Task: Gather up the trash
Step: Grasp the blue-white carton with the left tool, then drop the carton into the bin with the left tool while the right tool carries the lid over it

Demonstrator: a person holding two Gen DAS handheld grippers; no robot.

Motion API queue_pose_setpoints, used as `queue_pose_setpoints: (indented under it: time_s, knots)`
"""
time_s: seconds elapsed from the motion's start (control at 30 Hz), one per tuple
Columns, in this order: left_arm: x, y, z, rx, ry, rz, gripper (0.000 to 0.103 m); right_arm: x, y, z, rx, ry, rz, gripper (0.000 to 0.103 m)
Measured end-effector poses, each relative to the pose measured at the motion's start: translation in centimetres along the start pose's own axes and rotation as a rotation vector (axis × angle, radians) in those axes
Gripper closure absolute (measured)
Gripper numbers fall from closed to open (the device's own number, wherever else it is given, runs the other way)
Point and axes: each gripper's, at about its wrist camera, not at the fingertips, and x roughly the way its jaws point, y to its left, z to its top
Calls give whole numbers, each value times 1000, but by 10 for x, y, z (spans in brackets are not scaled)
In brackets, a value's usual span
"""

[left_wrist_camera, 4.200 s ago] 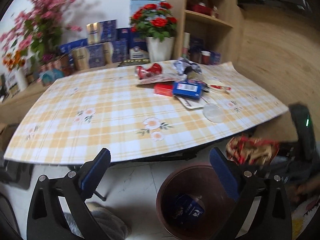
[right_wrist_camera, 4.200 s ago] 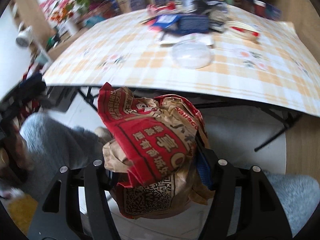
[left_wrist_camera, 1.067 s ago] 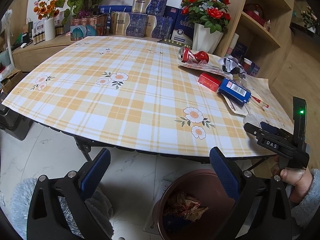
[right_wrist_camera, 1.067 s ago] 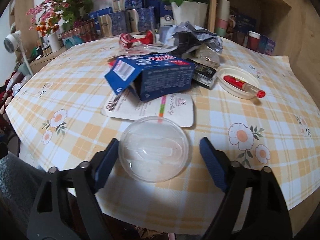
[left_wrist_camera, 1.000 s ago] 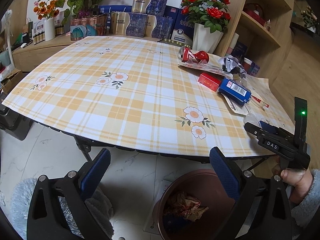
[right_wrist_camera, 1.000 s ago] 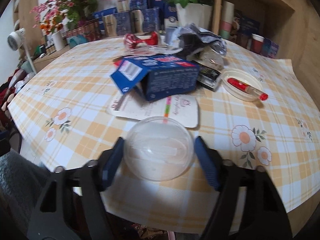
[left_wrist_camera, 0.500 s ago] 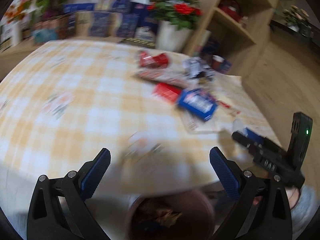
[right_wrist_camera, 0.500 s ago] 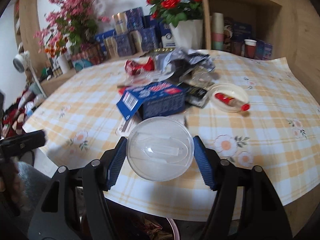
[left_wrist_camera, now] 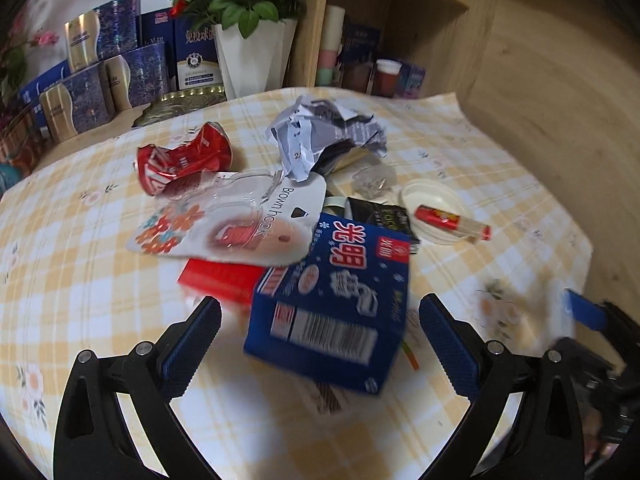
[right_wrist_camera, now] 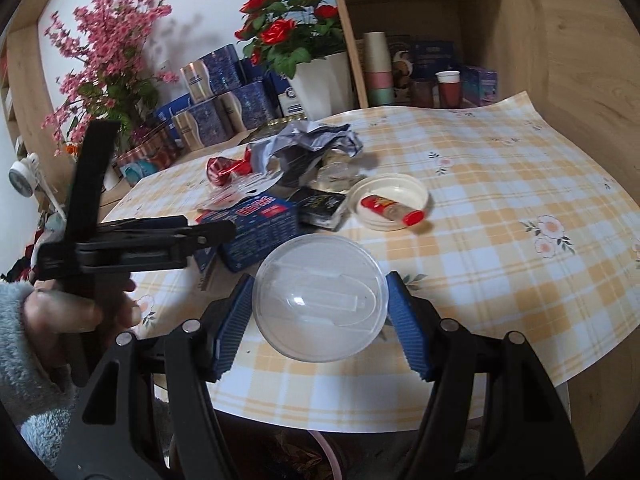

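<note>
My right gripper [right_wrist_camera: 320, 316] is shut on a clear plastic dome lid [right_wrist_camera: 320, 298] and holds it above the table's near edge. My left gripper [left_wrist_camera: 320, 324] is open over the table, its fingers either side of a blue carton [left_wrist_camera: 336, 300], which also shows in the right wrist view [right_wrist_camera: 260, 224]. Around the carton lie a red box [left_wrist_camera: 220, 280], a blister card [left_wrist_camera: 240, 220], a crushed red can [left_wrist_camera: 182, 160], crumpled paper [left_wrist_camera: 320, 136] and a white lid holding a red tube [left_wrist_camera: 440, 216]. The left gripper appears at the left in the right wrist view [right_wrist_camera: 212, 236].
The table has a yellow plaid cloth [right_wrist_camera: 500, 208]. A white vase of red roses [left_wrist_camera: 248, 52], blue gift boxes [left_wrist_camera: 100, 80] and a wooden shelf with cups [right_wrist_camera: 400, 72] stand behind. A brown bin's rim [right_wrist_camera: 324, 456] shows under the table's front edge.
My left gripper has swung up from the bin and floor to over the table, around the blue carton. My right gripper closed on the dome lid and lifted it.
</note>
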Motion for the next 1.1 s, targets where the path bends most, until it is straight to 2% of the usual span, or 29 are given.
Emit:
queue_pose_setpoints:
  time_s: [0.23, 0.27, 0.3, 0.37, 0.73, 1.1]
  knots:
    - [22, -8, 3, 48, 39, 55, 7, 3, -5, 2, 7, 9, -12, 36]
    - [21, -7, 3, 50, 34, 53, 17, 4, -5, 3, 5, 12, -16, 36]
    - [21, -7, 3, 52, 36, 37, 22, 3, -5, 3, 4, 13, -18, 36]
    - [18, -6, 2, 48, 41, 37, 22, 1, -3, 4, -3, 13, -23, 36]
    - [-25, 6, -10, 0, 10, 2, 23, -14, 2, 3, -4, 10, -33, 36]
    - [-78, 3, -29, 3, -38, -35, 23, -37, 16, 2, -26, -10, -32, 36]
